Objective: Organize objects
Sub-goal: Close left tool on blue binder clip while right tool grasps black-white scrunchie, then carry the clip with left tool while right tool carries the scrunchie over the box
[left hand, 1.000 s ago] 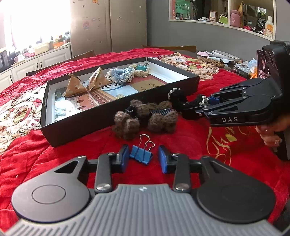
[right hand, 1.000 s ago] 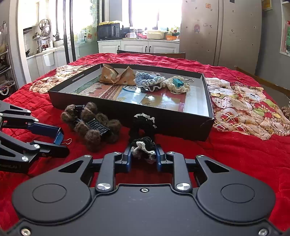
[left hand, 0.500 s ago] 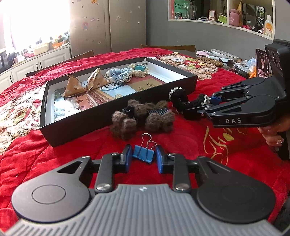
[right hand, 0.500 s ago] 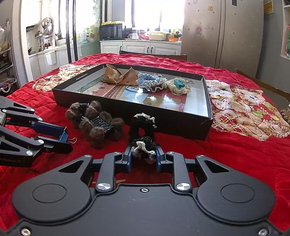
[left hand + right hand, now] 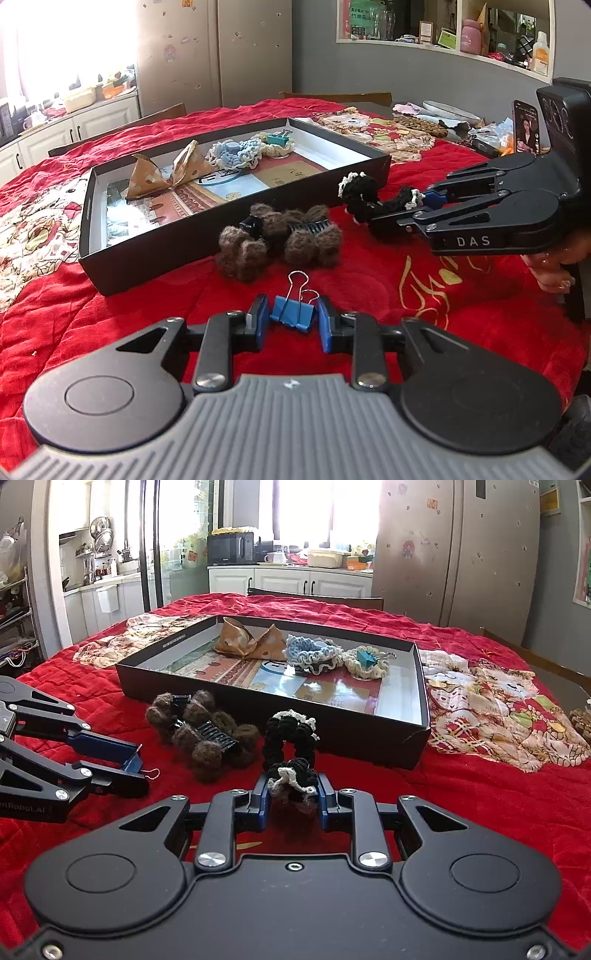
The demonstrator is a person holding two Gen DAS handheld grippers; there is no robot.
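In the black tray (image 5: pixel 421 686) already lie a paper wrapper, two crocheted scrunchies and a teal clip. Near it on the red cloth, the left gripper (image 5: pixel 290 320) clamps a blue binder clip (image 5: pixel 293 314), the right gripper (image 5: pixel 292 800) pinches a black scrunchie (image 5: pixel 291 746), and a brown fuzzy hair claw (image 5: pixel 207 733) waits.

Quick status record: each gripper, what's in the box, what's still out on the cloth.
left gripper: shut on blue binder clip
right gripper: shut on black scrunchie
box: holds tan bow, blue scrunchie, cream scrunchie with teal clip
still out: brown fuzzy hair claw
surface: red cloth
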